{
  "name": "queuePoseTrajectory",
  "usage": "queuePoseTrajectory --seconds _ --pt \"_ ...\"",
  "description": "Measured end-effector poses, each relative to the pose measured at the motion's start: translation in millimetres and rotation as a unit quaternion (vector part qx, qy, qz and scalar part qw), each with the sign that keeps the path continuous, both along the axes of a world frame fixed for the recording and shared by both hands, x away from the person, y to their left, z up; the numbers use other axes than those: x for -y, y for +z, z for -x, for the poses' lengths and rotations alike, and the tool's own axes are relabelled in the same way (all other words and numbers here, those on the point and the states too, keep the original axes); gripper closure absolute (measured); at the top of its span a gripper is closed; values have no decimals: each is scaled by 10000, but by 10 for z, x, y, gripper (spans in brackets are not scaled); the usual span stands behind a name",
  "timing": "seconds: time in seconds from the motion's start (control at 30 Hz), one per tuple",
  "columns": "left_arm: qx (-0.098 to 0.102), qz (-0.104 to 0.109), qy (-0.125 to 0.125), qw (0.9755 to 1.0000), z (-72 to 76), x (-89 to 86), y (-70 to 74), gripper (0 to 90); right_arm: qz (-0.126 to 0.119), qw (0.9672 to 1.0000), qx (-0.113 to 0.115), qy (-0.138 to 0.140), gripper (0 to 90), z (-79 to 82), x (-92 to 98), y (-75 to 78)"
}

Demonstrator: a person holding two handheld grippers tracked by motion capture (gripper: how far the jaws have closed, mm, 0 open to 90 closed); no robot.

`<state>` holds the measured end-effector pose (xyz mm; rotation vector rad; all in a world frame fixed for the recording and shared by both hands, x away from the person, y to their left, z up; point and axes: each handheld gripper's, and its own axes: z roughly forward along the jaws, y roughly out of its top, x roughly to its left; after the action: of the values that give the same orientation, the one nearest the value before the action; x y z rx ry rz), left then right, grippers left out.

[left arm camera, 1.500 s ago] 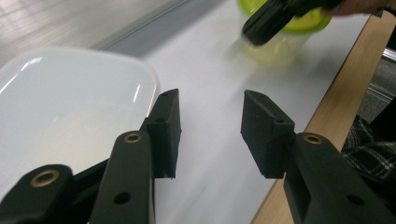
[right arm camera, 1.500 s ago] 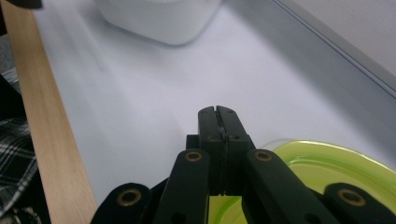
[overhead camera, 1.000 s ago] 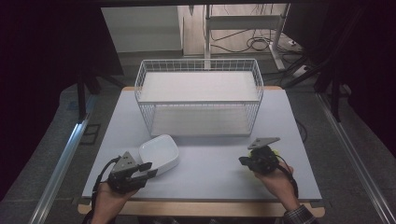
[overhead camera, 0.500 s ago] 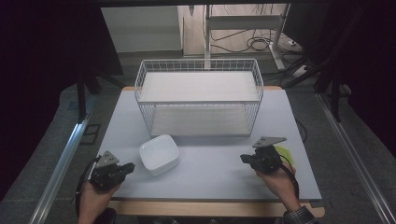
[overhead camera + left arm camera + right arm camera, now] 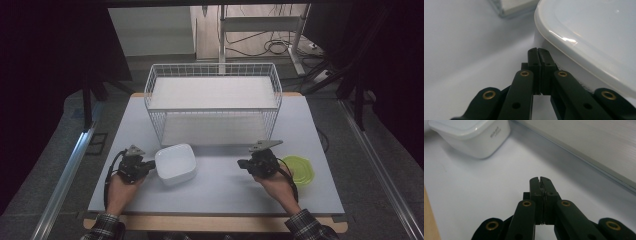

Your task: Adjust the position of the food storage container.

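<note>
A white square container [image 5: 175,162] with its lid on sits on the table in front of the wire basket [image 5: 212,102]. My left gripper [image 5: 150,165] lies low at the container's left side, tips against or just short of its wall. In the left gripper view the jaws [image 5: 539,50] have just closed flat together with nothing between them, the container [image 5: 586,35] right beside them. My right gripper [image 5: 245,164] is shut and empty, right of the container with bare table between. The right gripper view has its shut tips [image 5: 540,179] and the container [image 5: 471,137] farther off.
A green scalloped lid or dish [image 5: 298,170] lies on the table just right of my right hand. The basket's white floor [image 5: 586,150] runs along behind. The pale table top [image 5: 220,192] ends in a wooden front edge near the person's sleeves.
My left gripper drew back to the left from the container, then came up to its left side. My right gripper shifted slightly left. The container kept its place.
</note>
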<state>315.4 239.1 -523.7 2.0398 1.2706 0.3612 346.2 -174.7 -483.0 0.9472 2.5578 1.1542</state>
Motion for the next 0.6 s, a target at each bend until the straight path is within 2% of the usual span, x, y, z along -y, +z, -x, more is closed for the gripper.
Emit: queuePoseTrajectory --seconds 0.17,0.3,0.37,0.43,0.6 --pt "-4 55 -275 9996 -134 231 9 892 -34 9999 -58 -106 889 -66 -112 -44" --pt "-16 153 -507 9986 -174 431 20 889 -59 9998 -80 -149 887 -64 -165 -70" --pt "-47 238 -657 9975 -186 525 12 887 -33 9998 -91 -155 881 -53 -181 -90" --pt "-62 200 -801 9966 -186 625 7 886 -24 9998 -113 -159 872 -40 -198 -110" --pt "-84 237 -1088 9937 -172 839 13 881 133 9997 18 -207 862 -18 -238 -147"
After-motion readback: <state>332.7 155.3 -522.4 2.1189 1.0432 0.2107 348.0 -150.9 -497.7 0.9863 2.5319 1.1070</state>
